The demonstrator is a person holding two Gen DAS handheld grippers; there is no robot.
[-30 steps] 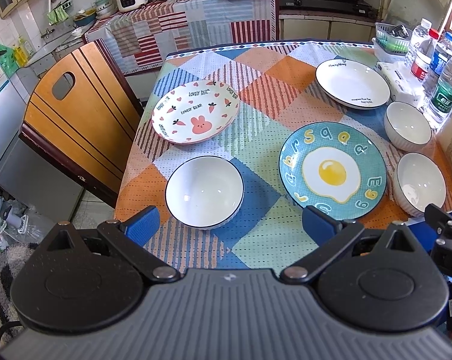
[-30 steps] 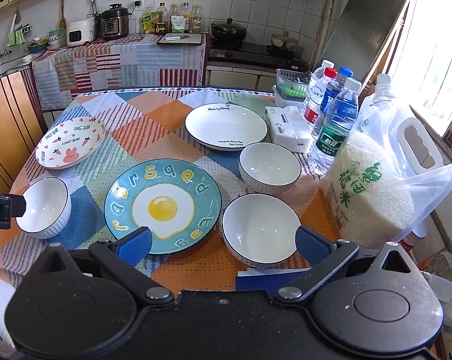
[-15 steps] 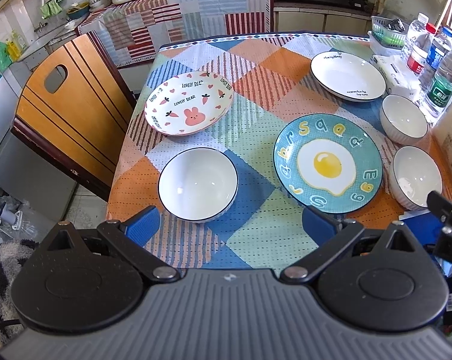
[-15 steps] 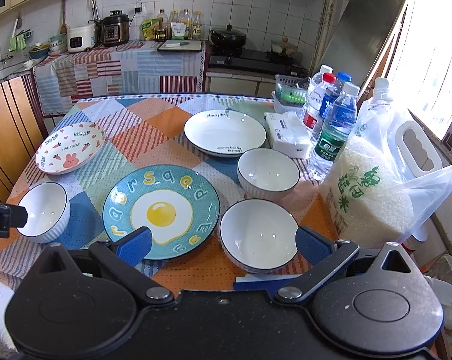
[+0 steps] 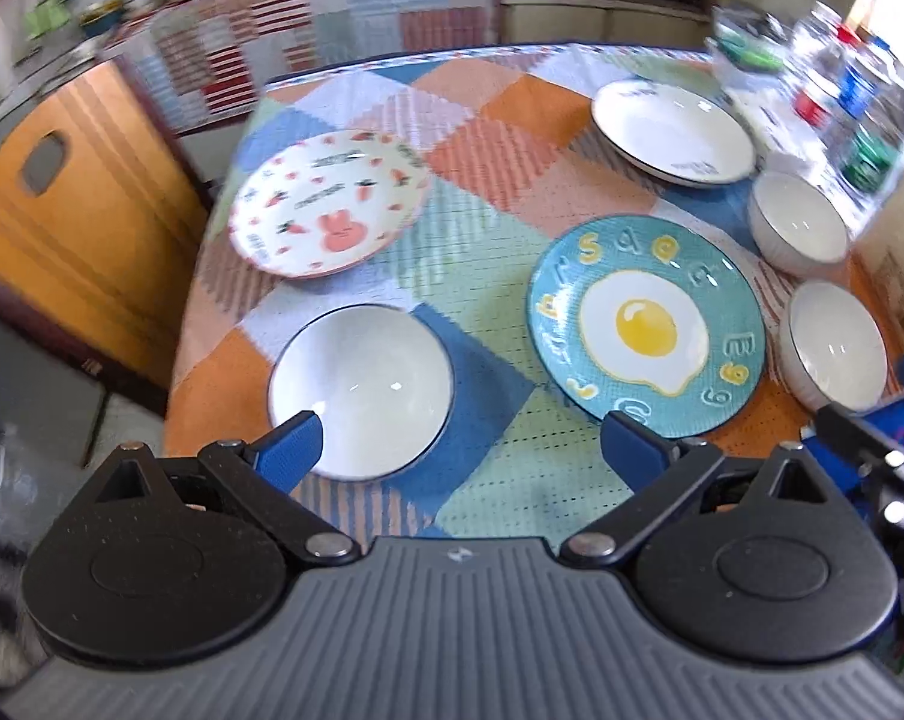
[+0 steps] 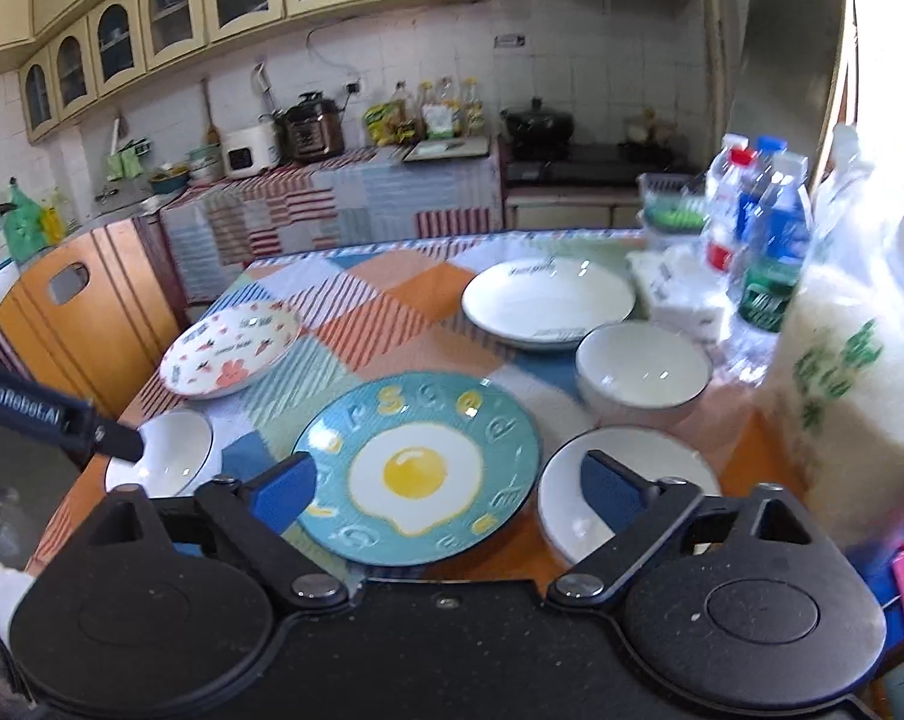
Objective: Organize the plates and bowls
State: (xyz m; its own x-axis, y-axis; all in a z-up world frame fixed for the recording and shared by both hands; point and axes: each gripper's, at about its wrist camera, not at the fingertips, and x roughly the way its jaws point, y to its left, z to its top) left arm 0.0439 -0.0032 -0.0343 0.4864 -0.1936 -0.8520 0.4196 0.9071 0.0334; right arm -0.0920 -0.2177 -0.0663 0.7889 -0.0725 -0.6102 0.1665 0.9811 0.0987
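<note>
Approach step, nothing grasped. Left gripper (image 5: 460, 441) spread, empty, above near-left bowl (image 5: 360, 390) on counter (image 5: 499, 180). Right gripper (image 6: 449, 489) closing, empty, straddling egg plate (image 6: 419, 465) and near-right bowl (image 6: 628, 492). Next: likely descend, clamp rims.

Water bottles (image 5: 841, 78) motion-blurred, rice bag (image 6: 859, 396) cut off at right edge, white plate (image 6: 547, 306) lettering unreadable

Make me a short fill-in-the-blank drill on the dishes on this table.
1. The table holds ___ white bowls.
2. The teal plate shows a fried ___.
3. The pink-rimmed plate shows a pink ___.
4. No dish is stacked; each sits ___ from the rest.

Missing words: three; egg; rabbit; apart
</note>
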